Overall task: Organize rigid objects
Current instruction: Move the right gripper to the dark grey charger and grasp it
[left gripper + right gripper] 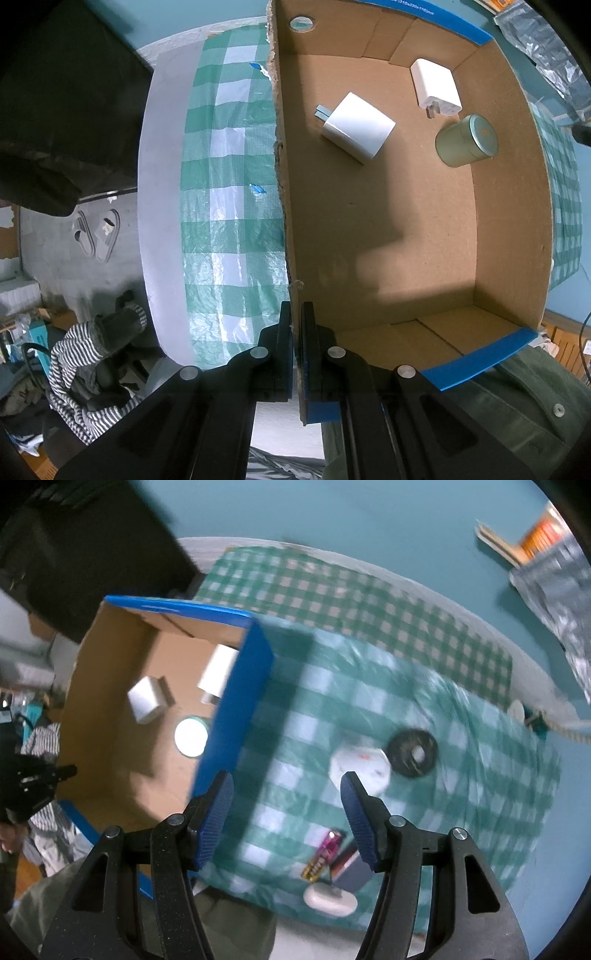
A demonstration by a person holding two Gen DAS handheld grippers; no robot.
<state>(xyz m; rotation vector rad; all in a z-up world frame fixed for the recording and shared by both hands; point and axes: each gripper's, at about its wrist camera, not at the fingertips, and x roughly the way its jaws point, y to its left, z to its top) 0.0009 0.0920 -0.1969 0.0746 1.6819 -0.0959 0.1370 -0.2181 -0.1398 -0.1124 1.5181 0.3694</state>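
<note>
Cardboard box (406, 229) already holds two white chargers (357, 127) and a round tin (466, 141); left gripper (297, 332) has its jaws clamped on the box wall. At lower right, right gripper (288, 805), jaws apart and empty, hovers over the table (406, 686), where a battery (324, 854), black ring (412, 753) and other pieces wait.

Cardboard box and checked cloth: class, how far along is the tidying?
Done: two white chargers and a round tin lie in the cardboard box. In hand: the left gripper is clamped on the box wall; the right gripper is open and empty. Left: a black ring, white hexagonal piece, pink battery, dark block and white oval on the cloth.
</note>
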